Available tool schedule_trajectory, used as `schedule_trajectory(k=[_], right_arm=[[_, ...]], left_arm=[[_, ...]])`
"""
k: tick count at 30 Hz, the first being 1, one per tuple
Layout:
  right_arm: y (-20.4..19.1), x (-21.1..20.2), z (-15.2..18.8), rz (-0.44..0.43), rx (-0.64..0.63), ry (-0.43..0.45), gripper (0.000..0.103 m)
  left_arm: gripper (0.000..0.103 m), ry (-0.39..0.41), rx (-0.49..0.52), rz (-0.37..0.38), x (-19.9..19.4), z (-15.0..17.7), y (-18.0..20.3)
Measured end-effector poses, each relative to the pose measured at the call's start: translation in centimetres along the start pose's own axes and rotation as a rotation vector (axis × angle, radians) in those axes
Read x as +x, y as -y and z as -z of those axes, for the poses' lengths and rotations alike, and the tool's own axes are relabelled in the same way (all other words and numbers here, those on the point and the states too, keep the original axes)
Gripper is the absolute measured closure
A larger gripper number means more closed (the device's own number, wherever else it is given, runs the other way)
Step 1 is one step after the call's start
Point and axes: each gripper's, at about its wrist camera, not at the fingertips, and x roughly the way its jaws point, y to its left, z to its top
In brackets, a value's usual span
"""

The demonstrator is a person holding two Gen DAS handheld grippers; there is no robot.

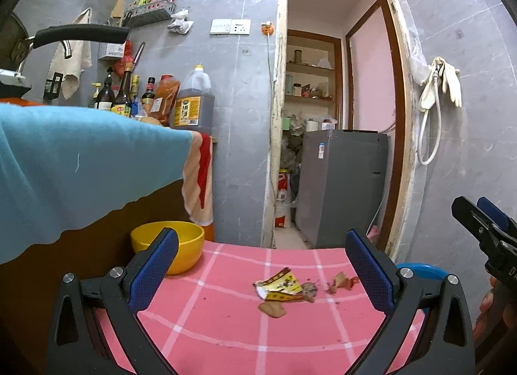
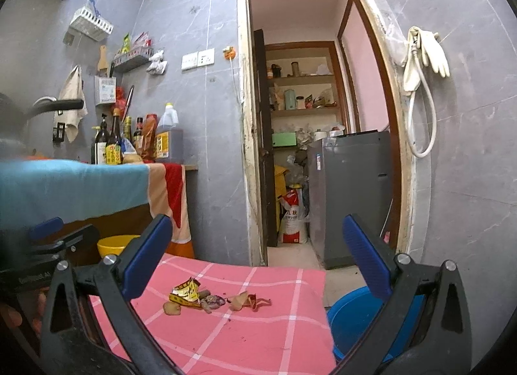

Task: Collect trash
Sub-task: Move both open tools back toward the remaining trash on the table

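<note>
A small heap of trash lies on the pink checked tablecloth (image 1: 226,326): a torn yellow wrapper (image 1: 281,286), brown peel pieces (image 1: 273,308) and reddish scraps (image 1: 342,282). In the right wrist view the wrapper (image 2: 186,292) and scraps (image 2: 245,301) lie on the same cloth (image 2: 258,336). My left gripper (image 1: 261,268) is open and empty, just short of the heap. My right gripper (image 2: 255,255) is open and empty, above and behind the heap; it also shows at the right edge of the left wrist view (image 1: 488,226).
A yellow bowl (image 1: 181,242) stands at the table's far left corner. A blue basin (image 2: 358,320) sits below the table's right edge. A counter under a blue cloth (image 1: 80,165) holds bottles (image 1: 192,100). An open doorway (image 2: 307,132) shows a grey fridge (image 2: 352,194).
</note>
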Motion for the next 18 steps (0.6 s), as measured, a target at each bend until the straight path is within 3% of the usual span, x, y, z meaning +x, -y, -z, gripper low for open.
schedule_trajectory(k=[11,18], right_arm=[[0.0,2.9,2.7,-0.009,-0.046,-0.077,0.001],[0.4,5.1,4.3,-0.020,-0.069,-0.164,0.001]], left_arm=[[0.002,-0.082,0.029,-0.008,2.7,2.8,-1.2],[0.002,-0.193,0.025,0.010,5.6,4.3,-1.4]])
